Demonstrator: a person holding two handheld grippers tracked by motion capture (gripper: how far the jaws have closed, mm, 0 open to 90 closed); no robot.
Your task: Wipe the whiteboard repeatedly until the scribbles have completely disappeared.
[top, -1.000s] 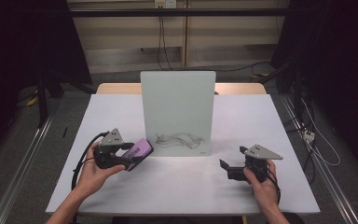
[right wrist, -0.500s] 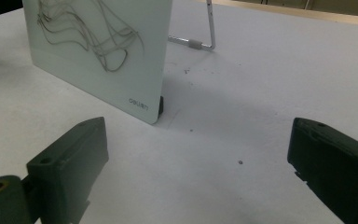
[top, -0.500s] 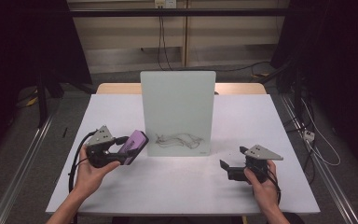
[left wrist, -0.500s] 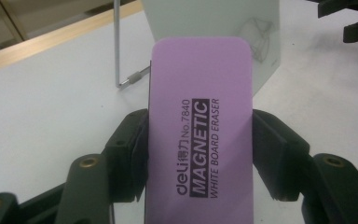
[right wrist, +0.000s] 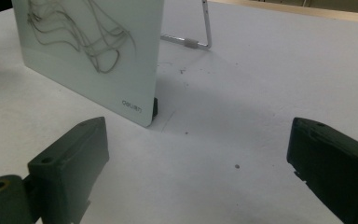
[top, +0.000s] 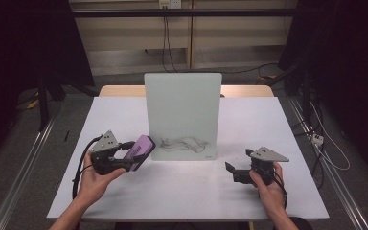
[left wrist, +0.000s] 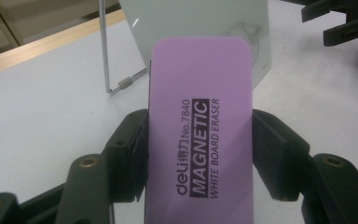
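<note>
At the near left of the table (top: 124, 201), the left gripper (top: 124, 155) is clamped across the purple whiteboard eraser (top: 140, 149), its free end aimed at the scribbles (top: 184, 143) low on the upright glass board (top: 182, 103), likely to wipe them. The right gripper (top: 234, 171) rests near right, jaws apart and empty, apparently keeping clear.

Open bench all round, one upright board in the middle.

The glass board (top: 182, 115) stands upright at mid-bench (top: 287, 134) on a wire stand (right wrist: 200, 32), blocking any straight pass from front to back there. Bare bench lies to either side of it and in front, between the left tongs (top: 141, 152), which carry a purple eraser (top: 140, 149) just beside the board's lower left corner, and the right tongs (top: 234, 167), well apart.
</note>
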